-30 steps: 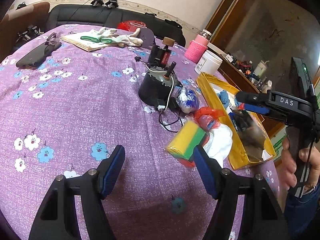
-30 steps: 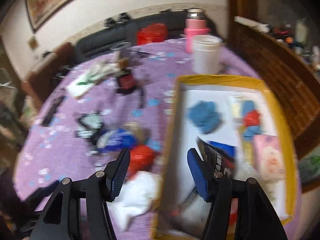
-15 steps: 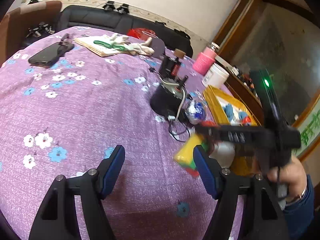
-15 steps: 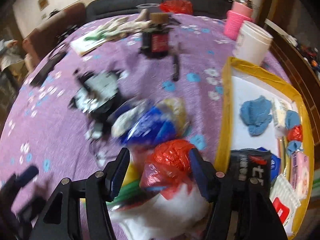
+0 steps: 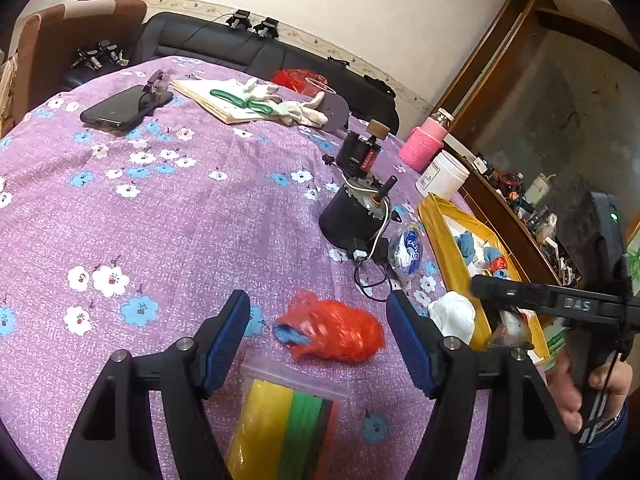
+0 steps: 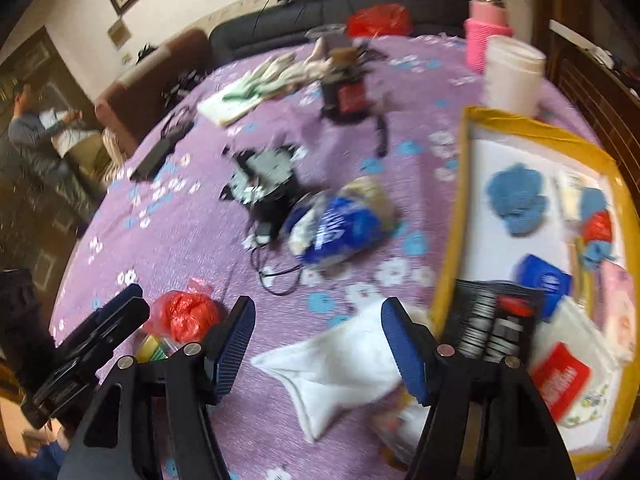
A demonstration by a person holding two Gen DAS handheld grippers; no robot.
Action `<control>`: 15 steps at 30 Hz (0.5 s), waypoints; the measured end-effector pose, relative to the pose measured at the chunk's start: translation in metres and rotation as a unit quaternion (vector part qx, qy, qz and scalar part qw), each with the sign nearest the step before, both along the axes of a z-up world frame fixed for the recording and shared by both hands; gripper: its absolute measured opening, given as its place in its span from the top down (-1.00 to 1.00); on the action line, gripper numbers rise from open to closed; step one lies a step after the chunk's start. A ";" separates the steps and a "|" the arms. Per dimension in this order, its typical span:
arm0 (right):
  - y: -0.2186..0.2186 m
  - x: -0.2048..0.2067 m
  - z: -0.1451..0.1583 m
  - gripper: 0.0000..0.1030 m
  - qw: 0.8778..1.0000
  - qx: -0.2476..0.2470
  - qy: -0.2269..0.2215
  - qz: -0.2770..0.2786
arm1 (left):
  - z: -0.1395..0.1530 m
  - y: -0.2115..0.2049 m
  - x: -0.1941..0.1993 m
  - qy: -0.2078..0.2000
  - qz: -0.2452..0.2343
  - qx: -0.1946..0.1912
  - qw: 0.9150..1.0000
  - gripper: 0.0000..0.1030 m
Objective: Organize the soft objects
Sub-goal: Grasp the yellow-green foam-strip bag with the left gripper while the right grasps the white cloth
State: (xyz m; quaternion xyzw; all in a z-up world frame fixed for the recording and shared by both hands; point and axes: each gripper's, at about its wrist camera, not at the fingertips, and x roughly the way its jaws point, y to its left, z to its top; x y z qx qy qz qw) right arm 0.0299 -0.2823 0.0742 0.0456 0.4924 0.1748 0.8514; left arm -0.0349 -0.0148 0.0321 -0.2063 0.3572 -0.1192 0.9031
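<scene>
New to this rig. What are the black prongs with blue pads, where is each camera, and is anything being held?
No robot arm here: a person holds a two-finger gripper in each hand, with a fisheye camera on each looking forward along its fingers.

In the left wrist view, the left gripper stands open over a red plastic bag; a zip bag of yellow and green sheets lies below. The right gripper shows at right.

In the right wrist view, the right gripper, whose jaws have just been opening, stands over a white cloth beside the yellow tray on the purple tablecloth. Nothing is held.
</scene>
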 end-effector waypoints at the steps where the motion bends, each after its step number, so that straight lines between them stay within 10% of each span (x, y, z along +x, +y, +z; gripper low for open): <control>1: -0.009 -0.004 0.002 -0.37 1.000 0.001 -0.002 -0.010 | 0.000 0.000 0.000 0.001 -0.001 0.000 1.000 -0.35; 10: -0.091 -0.028 0.001 -0.36 0.994 0.016 0.007 -0.109 | -0.001 -0.003 0.000 0.000 -0.003 0.006 1.000 -0.35; 15: -0.070 -0.041 0.021 -0.36 0.995 0.069 -0.020 -0.067 | 0.000 -0.005 0.000 0.000 -0.006 0.014 1.000 -0.35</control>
